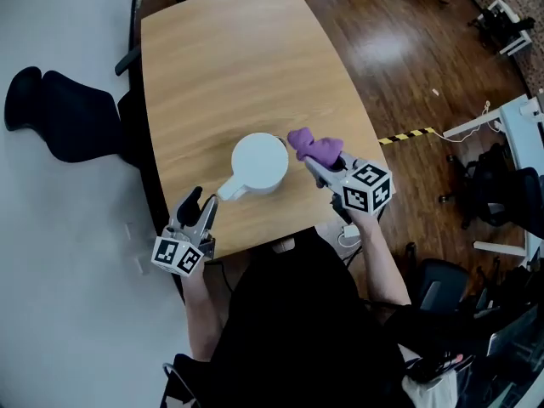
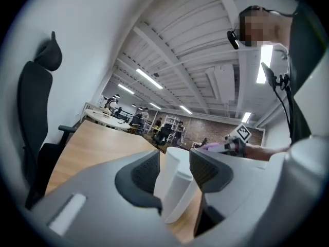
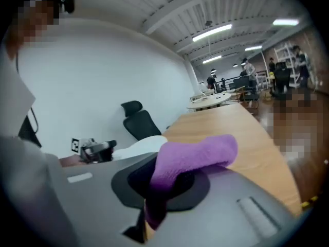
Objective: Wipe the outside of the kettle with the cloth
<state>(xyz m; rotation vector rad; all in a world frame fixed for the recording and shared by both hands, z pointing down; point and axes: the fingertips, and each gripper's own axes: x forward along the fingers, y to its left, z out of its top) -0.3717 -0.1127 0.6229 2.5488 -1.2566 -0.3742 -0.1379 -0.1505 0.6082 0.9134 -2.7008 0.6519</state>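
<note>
A white kettle (image 1: pixel 259 161) stands near the front edge of the wooden table (image 1: pixel 221 58), its handle (image 1: pixel 229 189) pointing toward my left gripper (image 1: pixel 200 201). That gripper is open and just short of the handle. In the left gripper view the handle (image 2: pixel 177 181) shows in the gap between the pads, and neither pad visibly presses on it. My right gripper (image 1: pixel 319 164) is shut on a purple cloth (image 1: pixel 314 149), which hangs bunched at the kettle's right side. In the right gripper view the cloth (image 3: pixel 193 156) drapes over the jaws, with the kettle (image 3: pixel 136 147) behind it.
A black office chair (image 1: pixel 68 113) stands left of the table. Dark wood floor with yellow-black tape (image 1: pixel 406 134) lies to the right, with more chairs and white furniture (image 1: pixel 501 185) beyond. The person's body is close against the table's front edge.
</note>
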